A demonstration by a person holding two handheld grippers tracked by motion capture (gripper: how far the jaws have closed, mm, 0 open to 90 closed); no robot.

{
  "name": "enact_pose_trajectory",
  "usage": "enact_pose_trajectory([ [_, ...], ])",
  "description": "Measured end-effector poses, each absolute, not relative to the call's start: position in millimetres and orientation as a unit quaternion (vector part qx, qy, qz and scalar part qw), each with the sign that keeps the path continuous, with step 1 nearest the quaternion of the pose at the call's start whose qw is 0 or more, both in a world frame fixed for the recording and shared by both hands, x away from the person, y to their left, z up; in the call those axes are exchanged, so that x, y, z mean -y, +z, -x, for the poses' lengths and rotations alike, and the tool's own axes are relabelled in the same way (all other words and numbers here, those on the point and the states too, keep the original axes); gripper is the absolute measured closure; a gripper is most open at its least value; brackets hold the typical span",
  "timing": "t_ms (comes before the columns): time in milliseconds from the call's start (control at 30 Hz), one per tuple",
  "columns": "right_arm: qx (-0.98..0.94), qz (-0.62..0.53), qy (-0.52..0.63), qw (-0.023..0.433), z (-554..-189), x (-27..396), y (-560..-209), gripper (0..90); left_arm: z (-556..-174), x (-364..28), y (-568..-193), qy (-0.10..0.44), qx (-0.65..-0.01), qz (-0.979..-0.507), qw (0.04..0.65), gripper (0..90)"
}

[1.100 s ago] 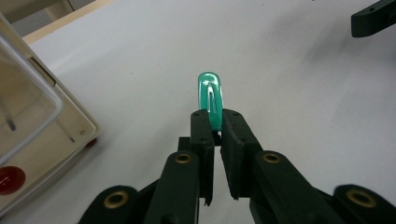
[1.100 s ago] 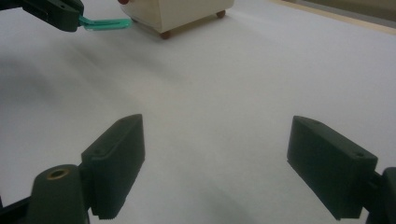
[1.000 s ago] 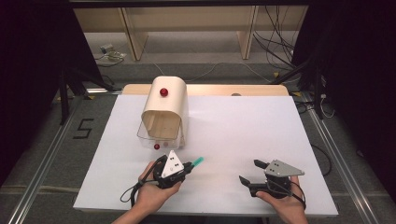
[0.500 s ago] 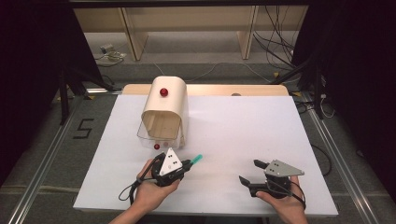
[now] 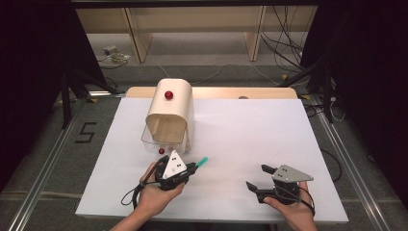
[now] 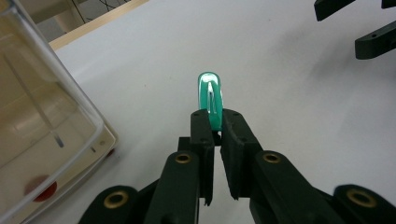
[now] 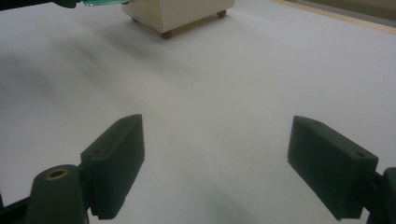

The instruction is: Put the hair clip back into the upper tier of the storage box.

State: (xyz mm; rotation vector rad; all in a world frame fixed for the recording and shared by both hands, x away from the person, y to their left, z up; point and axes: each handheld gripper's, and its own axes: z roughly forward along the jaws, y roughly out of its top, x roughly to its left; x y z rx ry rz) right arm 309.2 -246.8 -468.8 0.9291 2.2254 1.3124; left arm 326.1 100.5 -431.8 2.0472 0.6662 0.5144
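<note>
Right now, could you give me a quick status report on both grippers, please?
Left gripper shut on green clip, beside the bread box. Right gripper open, empty, low over the table. Nothing between them.

I count two grippers: my left gripper (image 5: pixel 196 166) at about seven o'clock on the table (image 5: pixel 250 130), my right gripper (image 5: pixel 257 178) at about five o'clock. One green translucent piece (image 6: pixel 211 95) sits pinched between my left jaws. One cream box (image 5: pixel 169 113) stands at about eleven o'clock, with one clear front panel (image 5: pixel 161 139). Red knobs on it number two: one red knob on top (image 5: pixel 168 95) and one low red knob (image 5: pixel 161 151) at the front. Two hands show, my left hand (image 5: pixel 153 195) and my right hand (image 5: pixel 291 209).
</note>
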Motion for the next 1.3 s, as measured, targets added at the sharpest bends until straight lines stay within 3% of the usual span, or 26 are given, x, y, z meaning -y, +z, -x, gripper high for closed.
enact_pose_trajectory([
  [1300,-0.796,-0.330,0.468,0.197,-309,246,-469,20.0,-327,-107,-418,0.210,-0.273,-0.817,0.462,83.1],
])
